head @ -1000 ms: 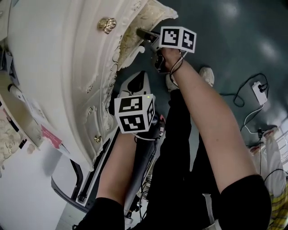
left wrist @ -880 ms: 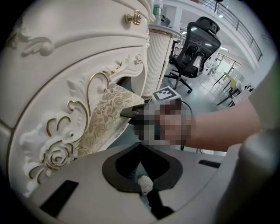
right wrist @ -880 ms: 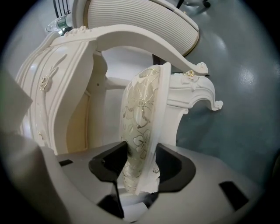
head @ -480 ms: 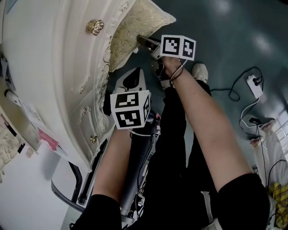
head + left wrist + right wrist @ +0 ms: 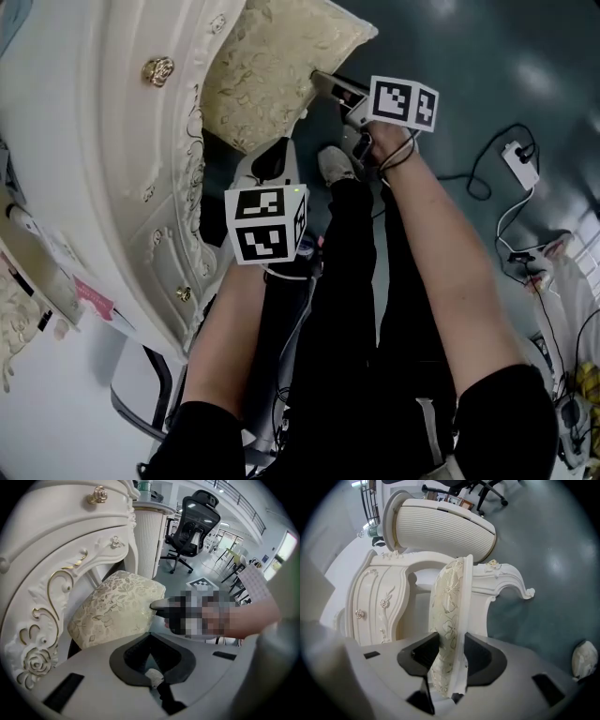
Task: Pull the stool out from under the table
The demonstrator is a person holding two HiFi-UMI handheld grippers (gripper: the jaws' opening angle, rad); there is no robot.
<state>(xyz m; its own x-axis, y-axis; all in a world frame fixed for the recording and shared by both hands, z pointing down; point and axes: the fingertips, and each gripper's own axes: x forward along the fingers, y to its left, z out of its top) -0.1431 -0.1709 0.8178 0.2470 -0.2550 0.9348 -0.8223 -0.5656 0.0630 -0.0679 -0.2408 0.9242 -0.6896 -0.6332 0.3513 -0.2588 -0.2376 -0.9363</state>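
**A:** where's the stool [image 5: 272, 70] at?

**B:** partway out from under the white table [image 5: 103, 150]. right gripper [image 5: 325, 82] jaws have just been closing, now clamped on its cushioned seat edge. left gripper [image 5: 150, 641] looks shut and empty, hard to tell tbh.

Head view: table [image 5: 94, 122] fills left side. Stool [image 5: 267, 80] at top, partly under table's edge, rest jutting right over the floor [image 5: 487, 75]. Person's legs [image 5: 356, 309] right of table; shoe [image 5: 335, 164] just below stool. Power strip [image 5: 518, 164] with cables on floor, far right, well apart. Left gripper view: fluted column [image 5: 147, 536] behind stool, office chair [image 5: 192, 522] farther back
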